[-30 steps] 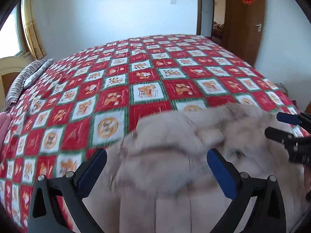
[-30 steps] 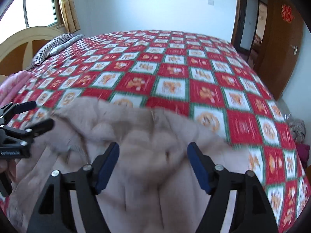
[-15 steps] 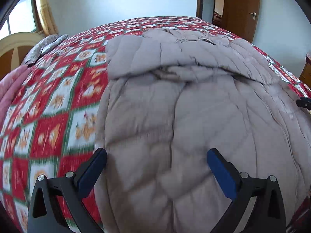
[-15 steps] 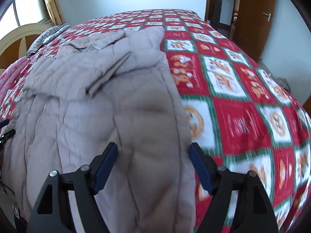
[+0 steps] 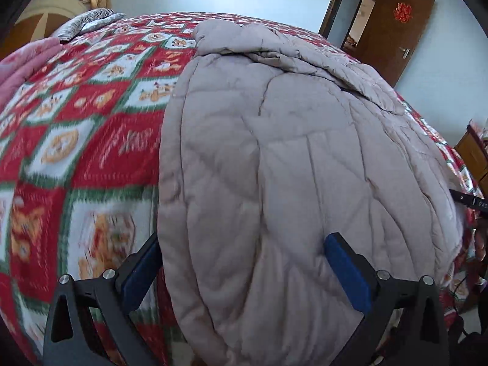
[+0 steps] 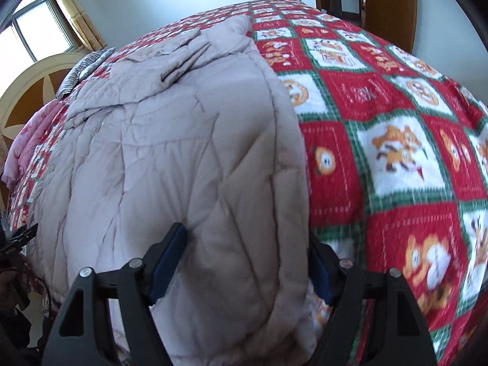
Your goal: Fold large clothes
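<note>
The left gripper (image 5: 244, 270) and right gripper (image 6: 247, 262) each stood with jaws apart, astride a near corner of the beige coat (image 5: 274, 152), pads not clamping; the right jaws had just been closing. The coat lay spread on the bed (image 6: 396, 152), hem nearest, bunched hood farthest. Closing too shallowly could slip off the puffy hem, or catch the bedspread beside it.

The big coat (image 5: 289, 167) lies spread on the bed cover (image 5: 91, 128). In the left wrist view it fills the middle and right, with the cover to its left. A pillow (image 5: 88, 23) sits in the upper left corner. A door (image 5: 393, 27) stands in the upper right.
</note>
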`<state>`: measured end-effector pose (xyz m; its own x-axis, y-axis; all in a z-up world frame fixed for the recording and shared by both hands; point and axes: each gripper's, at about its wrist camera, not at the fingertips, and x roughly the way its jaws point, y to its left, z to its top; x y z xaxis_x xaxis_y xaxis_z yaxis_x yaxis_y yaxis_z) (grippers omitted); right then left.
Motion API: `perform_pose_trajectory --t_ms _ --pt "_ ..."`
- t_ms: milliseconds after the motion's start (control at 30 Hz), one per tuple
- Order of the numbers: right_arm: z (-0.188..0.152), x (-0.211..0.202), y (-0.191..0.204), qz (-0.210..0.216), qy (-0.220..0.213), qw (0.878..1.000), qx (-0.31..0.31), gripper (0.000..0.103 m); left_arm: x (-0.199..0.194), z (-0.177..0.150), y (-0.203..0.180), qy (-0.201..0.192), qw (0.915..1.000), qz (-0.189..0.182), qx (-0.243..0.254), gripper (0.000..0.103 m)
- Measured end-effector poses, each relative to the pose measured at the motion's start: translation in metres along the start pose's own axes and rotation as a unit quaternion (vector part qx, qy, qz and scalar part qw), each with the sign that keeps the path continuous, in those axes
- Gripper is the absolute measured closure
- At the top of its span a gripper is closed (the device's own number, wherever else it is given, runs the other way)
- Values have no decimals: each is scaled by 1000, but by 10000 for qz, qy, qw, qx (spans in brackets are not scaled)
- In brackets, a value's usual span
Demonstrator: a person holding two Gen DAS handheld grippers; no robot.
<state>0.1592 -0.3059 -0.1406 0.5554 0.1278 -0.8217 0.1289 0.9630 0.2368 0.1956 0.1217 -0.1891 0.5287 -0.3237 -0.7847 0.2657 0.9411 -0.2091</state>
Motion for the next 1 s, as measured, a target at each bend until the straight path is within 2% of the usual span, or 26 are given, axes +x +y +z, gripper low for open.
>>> perform_pose_trajectory --t_ms 67,133,233,300,467,567,633,667,700,733,800,900,1000 --pt "-8 -4 -2 58 4 10000 37 36 -3 -9 -4 -54 9999 -20 135 1" --pt "-15 -6 -3 163 6 9998 65 49 -5 -13 -5 -110 9998 -115 147 1" --pt "-23 -8 -2 405 30 9991 129 61 -5 -16 -3 -185 9995 -191 150 1" --pt "-25 -7 -3 529 22 9984 213 62 -4 -16 -5 -194 9994 -206 194 1" --pt "-32 -7 0 533 -92 9983 206 63 -5 -20 -9 -156 9990 -274 310 1" --pt "-34 -8 2 557 -150 9982 175 69 -8 -22 -10 -147 9989 -249 378 13" --pt "-35 -9 1 640 -172 9976 178 76 -10 -22 -9 -162 9987 -255 410 31" --pt "-37 -9 2 655 -192 9975 154 78 -11 -23 -8 -163 9987 -243 426 36" --pt "-38 -10 3 673 -223 9974 127 81 -12 -23 -7 -181 9986 -236 447 48" --pt "-39 -10 5 674 -249 9974 102 84 -13 -23 -6 -194 9985 -243 460 64" --pt "-42 -14 8 673 -309 9972 58 86 -19 -23 -7 -249 9979 -338 501 79" --pt "-48 -22 10 735 -387 9965 28 87 -31 -26 -14 -365 9963 -246 737 85" --pt "-56 -37 7 883 -491 9948 123 88 -49 -28 -10 -451 9956 -424 702 87"
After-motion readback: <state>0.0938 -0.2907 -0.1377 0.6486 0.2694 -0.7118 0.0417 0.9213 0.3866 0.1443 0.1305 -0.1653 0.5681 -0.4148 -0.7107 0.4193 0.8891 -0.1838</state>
